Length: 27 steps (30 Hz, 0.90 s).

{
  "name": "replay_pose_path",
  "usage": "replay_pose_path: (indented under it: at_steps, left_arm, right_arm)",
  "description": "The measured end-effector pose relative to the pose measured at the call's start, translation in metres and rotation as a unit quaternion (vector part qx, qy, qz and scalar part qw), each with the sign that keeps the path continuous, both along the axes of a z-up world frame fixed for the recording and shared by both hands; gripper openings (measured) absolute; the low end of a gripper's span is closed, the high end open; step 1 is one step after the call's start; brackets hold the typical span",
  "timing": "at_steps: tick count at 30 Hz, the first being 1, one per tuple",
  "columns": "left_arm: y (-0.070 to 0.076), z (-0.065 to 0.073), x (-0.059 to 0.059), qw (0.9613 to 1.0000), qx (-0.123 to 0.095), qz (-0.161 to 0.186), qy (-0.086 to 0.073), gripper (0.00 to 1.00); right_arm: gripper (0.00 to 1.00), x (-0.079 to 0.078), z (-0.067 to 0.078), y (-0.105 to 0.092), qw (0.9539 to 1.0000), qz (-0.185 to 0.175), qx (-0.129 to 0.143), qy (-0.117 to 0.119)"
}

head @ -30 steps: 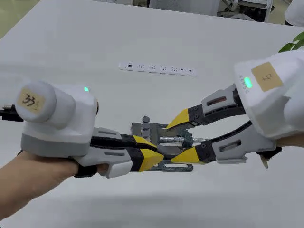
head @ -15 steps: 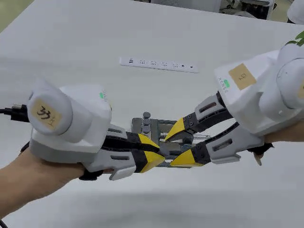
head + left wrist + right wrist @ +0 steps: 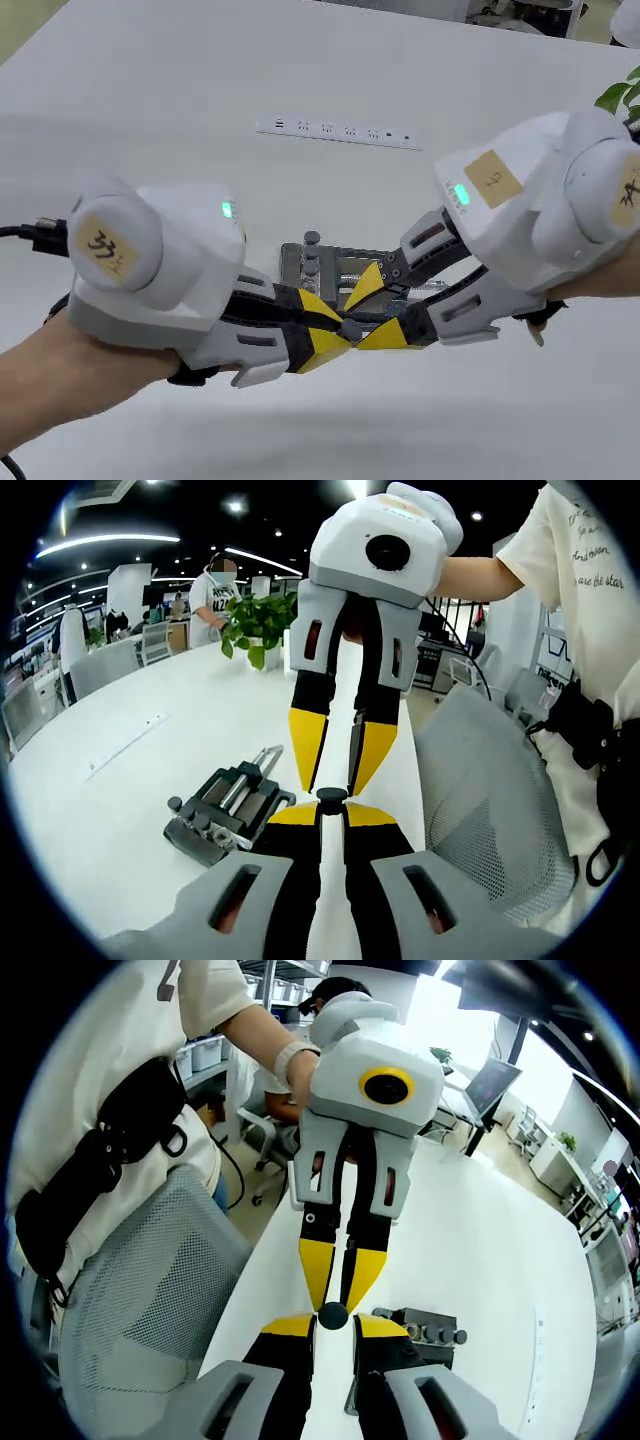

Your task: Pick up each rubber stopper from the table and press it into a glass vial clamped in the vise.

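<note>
A small dark rubber stopper [image 3: 350, 328] hangs above the table's near part, in front of the grey vise [image 3: 322, 262]. My left gripper [image 3: 338, 336] is shut on it, the stopper [image 3: 331, 798] sticking out at the yellow tips [image 3: 300, 815]. My right gripper [image 3: 357, 322] faces it tip to tip from the right, its jaws open and standing on either side of the stopper [image 3: 333, 1315]. The vise [image 3: 225, 810] lies on the white table [image 3: 200, 90] just behind both grippers, also seen beside the right gripper [image 3: 336, 1324] as the vise [image 3: 415, 1328].
A white power strip [image 3: 340, 132] lies further back on the table. A potted plant [image 3: 620, 95] stands at the right edge. A grey mesh chair [image 3: 480, 780] sits at the near side by the person. A black cable [image 3: 20, 232] trails from the left gripper.
My right gripper has moved left and down to meet the left gripper's tips, and its jaws have narrowed around the stopper. The left gripper stays shut.
</note>
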<state>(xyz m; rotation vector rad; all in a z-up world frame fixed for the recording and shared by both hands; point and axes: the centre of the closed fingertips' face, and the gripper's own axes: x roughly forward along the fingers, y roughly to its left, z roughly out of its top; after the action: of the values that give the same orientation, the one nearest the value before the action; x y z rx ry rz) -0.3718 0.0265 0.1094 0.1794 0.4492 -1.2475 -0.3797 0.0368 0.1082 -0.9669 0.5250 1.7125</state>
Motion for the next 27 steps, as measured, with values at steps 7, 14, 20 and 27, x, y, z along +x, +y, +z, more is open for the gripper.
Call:
replay_pose_path:
  at_steps: [7, 14, 20, 27]
  left_arm:
    - [-0.0018, -0.0009, -0.0023, 1.0000, 0.002, -0.006, 0.002, 0.03]
    - [-0.0024, -0.0019, -0.0039, 0.9999, 0.008, -0.014, 0.000, 0.03]
    - [-0.0021, -0.0028, -0.0053, 0.9997, 0.012, -0.019, -0.005, 0.03]
    - [0.0008, -0.0033, -0.0025, 0.9999, -0.001, -0.002, 0.011, 0.03]
  right_arm:
    - [0.09, -0.0017, -0.0015, -0.0007, 0.9999, 0.009, -0.007, 0.000]
    - [0.07, -0.0045, -0.0032, -0.0017, 0.9998, 0.015, -0.013, 0.004]
    - [0.07, -0.0061, -0.0043, -0.0014, 0.9996, 0.020, -0.017, 0.006]
    - [0.09, -0.0059, -0.0045, -0.0004, 0.9996, 0.022, -0.019, 0.005]
